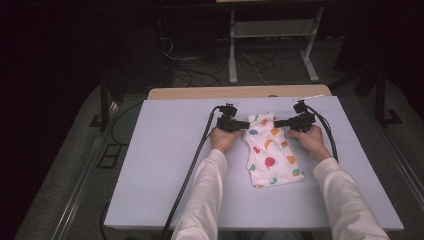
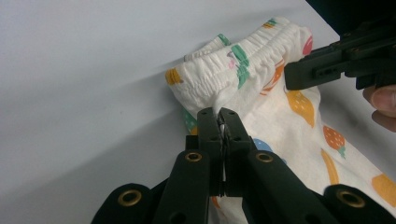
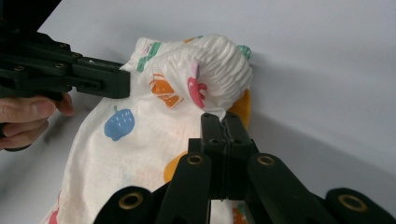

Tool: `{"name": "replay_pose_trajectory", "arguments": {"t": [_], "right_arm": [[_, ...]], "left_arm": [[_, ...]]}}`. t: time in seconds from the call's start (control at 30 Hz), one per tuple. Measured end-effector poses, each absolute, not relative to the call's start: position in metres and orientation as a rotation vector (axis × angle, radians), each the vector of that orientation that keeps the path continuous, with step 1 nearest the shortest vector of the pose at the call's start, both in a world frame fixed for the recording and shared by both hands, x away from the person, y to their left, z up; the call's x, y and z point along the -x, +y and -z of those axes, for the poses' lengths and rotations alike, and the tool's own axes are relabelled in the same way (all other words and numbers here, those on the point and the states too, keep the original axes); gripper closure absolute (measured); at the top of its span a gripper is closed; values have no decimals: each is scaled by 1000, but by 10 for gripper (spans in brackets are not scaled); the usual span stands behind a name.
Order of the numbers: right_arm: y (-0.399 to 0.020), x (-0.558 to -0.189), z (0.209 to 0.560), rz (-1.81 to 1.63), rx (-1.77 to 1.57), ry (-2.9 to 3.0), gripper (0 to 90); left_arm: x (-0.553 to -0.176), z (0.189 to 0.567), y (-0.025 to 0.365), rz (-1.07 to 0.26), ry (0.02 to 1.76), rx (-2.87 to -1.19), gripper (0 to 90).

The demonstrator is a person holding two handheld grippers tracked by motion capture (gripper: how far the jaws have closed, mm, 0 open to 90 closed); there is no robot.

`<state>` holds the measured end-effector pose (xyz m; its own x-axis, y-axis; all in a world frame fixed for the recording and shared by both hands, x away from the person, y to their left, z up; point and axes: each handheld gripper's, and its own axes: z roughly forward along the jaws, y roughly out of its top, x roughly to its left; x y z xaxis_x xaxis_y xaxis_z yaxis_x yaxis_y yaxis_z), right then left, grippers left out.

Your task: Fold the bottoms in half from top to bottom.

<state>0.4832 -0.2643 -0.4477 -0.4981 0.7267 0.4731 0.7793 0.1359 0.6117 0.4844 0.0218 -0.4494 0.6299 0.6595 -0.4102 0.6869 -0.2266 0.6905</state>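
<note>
A small white garment (image 1: 270,155) printed with coloured fruit lies on the pale board (image 1: 160,165), its elastic waistband at the far end. My left gripper (image 1: 246,125) is shut on the waistband's left edge; in the left gripper view its jaws (image 2: 220,114) pinch a fold of the cloth (image 2: 280,112). My right gripper (image 1: 276,123) is shut on the waistband's right edge, and in the right gripper view its jaws (image 3: 225,119) clamp the gathered fabric (image 3: 140,140). Each gripper view also has the other gripper across the waistband: the right one (image 2: 308,70) and the left one (image 3: 116,84).
A person's white-sleeved forearms come in from the bottom edge. A black cable (image 1: 192,170) trails from the left gripper down across the board. Past the board's far edge are a wooden tabletop strip (image 1: 200,92), floor cables and white frame legs (image 1: 232,65).
</note>
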Motion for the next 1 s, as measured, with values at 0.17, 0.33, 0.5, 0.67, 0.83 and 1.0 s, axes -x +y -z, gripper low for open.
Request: {"name": "replay_pose_trajectory", "arguments": {"t": [0.17, 0.33, 0.5, 0.67, 0.83, 1.0], "right_arm": [[-268, -477, 445, 1351, 1531, -2306, 886], [-270, -472, 440, 1385, 1517, -2303, 886], [-269, -466, 438, 1440, 1491, -2277, 886], [-268, -464, 435, 1470, 1468, -2269, 886], [-269, -461, 432, 1508, 1453, -2253, 886], [-272, -458, 432, 1528, 1447, -2248, 886]], "left_arm": [[-479, 445, 21, 36, 1041, -1925, 883], [-473, 439, 22, 24, 1027, -1908, 884], [-466, 433, 27, 15, 1017, -1886, 884], [-460, 429, 32, 19, 1000, -1880, 884], [-455, 425, 32, 23, 983, -1875, 884], [-452, 420, 29, 29, 976, -1859, 885]]}}
